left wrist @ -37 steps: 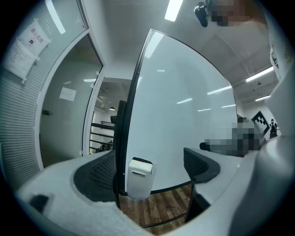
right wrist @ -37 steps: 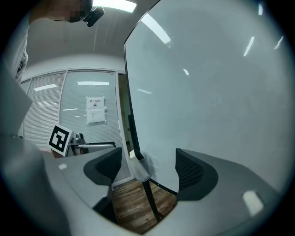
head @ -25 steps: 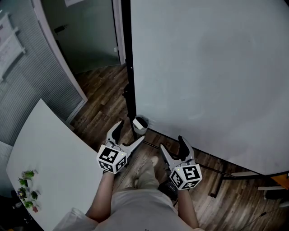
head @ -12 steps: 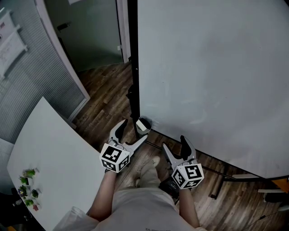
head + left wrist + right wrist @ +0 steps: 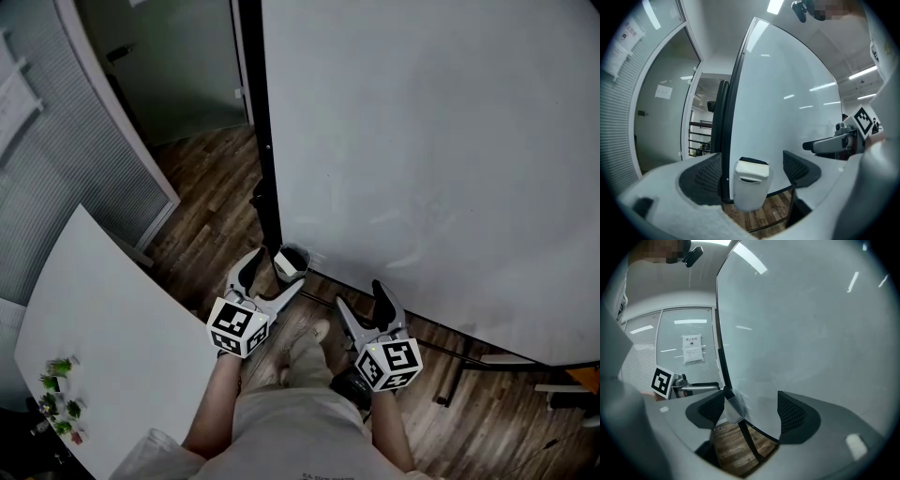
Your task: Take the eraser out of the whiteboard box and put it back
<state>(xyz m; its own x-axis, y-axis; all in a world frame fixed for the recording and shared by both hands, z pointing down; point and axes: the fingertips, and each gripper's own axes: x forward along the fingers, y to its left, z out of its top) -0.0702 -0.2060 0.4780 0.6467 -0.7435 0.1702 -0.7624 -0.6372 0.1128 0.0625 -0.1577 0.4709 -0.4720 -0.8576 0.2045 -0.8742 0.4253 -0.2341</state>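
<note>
We see the eraser (image 5: 753, 161) as a dark strip in the top of the white box (image 5: 750, 190), which sits at the whiteboard's (image 5: 422, 141) lower corner, by its black frame. Our left gripper (image 5: 272, 277) has the box between its jaws; they have just been closing but stand clear of it. Our right gripper (image 5: 360, 298) is spread and empty, facing the whiteboard.

My left gripper (image 5: 273, 276) has its jaws wide, and they have just been closing a little. The white box (image 5: 292, 262) sits right past their tips, at the whiteboard's (image 5: 422, 141) bottom corner. My right gripper (image 5: 359, 296) hangs beside it, jaws apart.
</note>
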